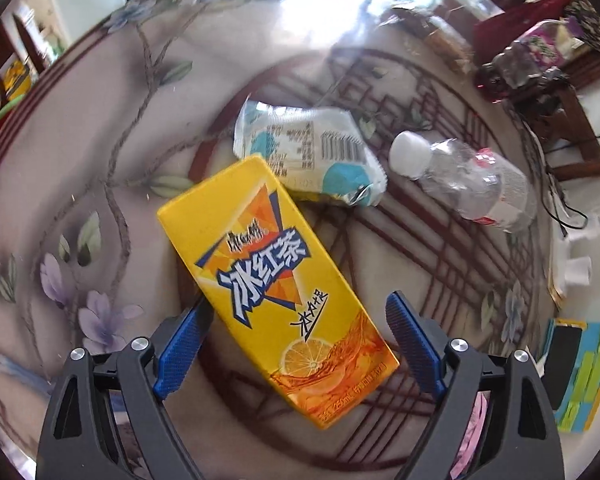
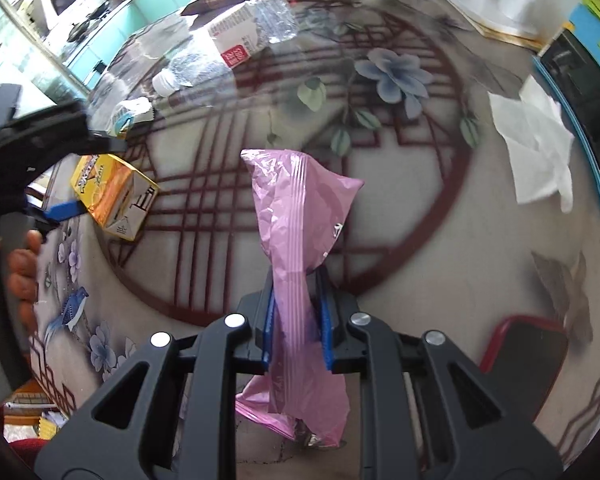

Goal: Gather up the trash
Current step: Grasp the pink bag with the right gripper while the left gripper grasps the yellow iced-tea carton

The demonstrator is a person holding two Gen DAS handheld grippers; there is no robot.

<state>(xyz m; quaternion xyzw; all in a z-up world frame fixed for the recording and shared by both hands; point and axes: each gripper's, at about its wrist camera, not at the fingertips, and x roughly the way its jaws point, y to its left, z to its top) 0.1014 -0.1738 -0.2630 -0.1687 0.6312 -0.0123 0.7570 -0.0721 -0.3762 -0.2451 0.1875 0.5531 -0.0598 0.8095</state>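
The right gripper (image 2: 298,320) has its fingers clamped on a crumpled pink plastic wrapper (image 2: 300,216). The left gripper (image 1: 296,340) (fingers spread wide, gripping nothing) straddles a yellow iced-tea carton (image 1: 276,280) lying on the tabletop (image 1: 100,140).

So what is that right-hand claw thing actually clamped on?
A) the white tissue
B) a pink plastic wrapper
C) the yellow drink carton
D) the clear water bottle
B: in the right wrist view the right gripper has its blue pads pinched on the pink plastic wrapper, while the yellow drink carton lies off to the side on the table.
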